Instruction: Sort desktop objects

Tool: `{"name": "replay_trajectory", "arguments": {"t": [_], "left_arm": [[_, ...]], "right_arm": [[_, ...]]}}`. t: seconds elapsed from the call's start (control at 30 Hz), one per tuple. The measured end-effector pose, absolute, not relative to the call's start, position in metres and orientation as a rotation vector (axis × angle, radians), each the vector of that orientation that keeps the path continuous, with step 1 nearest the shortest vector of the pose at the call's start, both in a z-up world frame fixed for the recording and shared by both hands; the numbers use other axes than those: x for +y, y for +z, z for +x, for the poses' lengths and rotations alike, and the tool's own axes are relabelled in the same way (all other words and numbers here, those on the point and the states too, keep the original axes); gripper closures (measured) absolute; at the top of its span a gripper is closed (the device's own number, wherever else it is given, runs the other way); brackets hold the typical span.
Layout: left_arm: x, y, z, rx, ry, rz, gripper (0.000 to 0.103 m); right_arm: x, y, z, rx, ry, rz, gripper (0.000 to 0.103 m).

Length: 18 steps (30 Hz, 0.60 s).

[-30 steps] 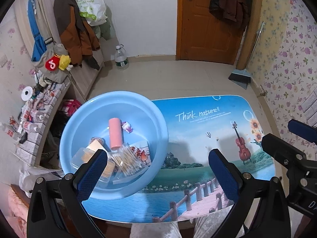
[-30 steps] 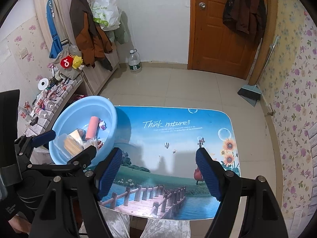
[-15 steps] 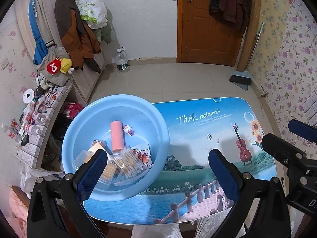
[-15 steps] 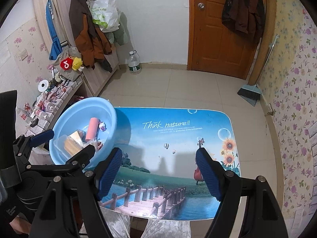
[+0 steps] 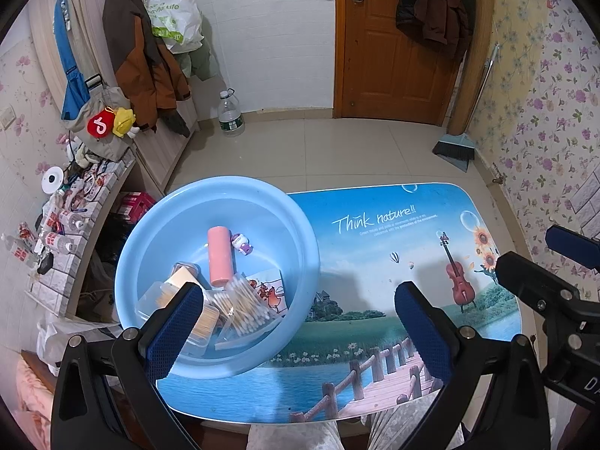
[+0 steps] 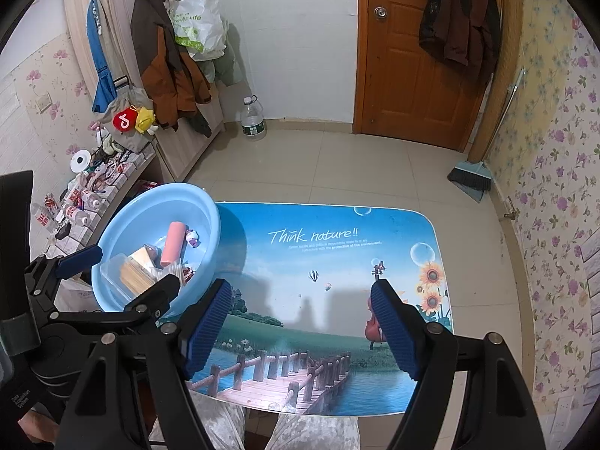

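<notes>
A light blue basin [image 5: 308, 251] stands on the left end of a small picture-printed table [image 5: 375, 225]. In it lie a pink cylinder [image 5: 220, 260], a small purple toy [image 5: 242, 243], a pack of cotton swabs [image 5: 243, 303], a clear box of sticks [image 5: 174, 290] and a cartoon card [image 5: 272, 288]. My left gripper [image 5: 298, 292] hovers open and empty over the basin's near right rim. My right gripper [image 6: 300, 288] is open and empty above the table's bare middle [image 6: 318, 240], to the right of the basin [image 6: 210, 210].
A cluttered low shelf [image 5: 63, 232] runs along the left beside the table. A water bottle [image 5: 230, 114] stands on the tiled floor beyond, with a broom and dustpan [image 5: 455, 148] by the door. A person's knees [image 6: 315, 431] sit under the table's near edge.
</notes>
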State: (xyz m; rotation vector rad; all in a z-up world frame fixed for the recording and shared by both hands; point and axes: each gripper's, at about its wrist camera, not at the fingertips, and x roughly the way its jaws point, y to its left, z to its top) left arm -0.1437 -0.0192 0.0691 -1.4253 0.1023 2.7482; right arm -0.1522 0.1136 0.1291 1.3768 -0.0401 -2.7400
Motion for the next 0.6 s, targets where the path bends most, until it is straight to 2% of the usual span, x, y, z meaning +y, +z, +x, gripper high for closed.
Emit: {"name": "replay_trajectory", "arguments": {"t": [0.6], "left_arm": [[-0.0224,0.07,-0.1403,0.102,2.763,-1.401,0.0]], "right_arm": [[0.113,0.129,-0.1514,-0.04,-2.74,1.376,0.024]]}}
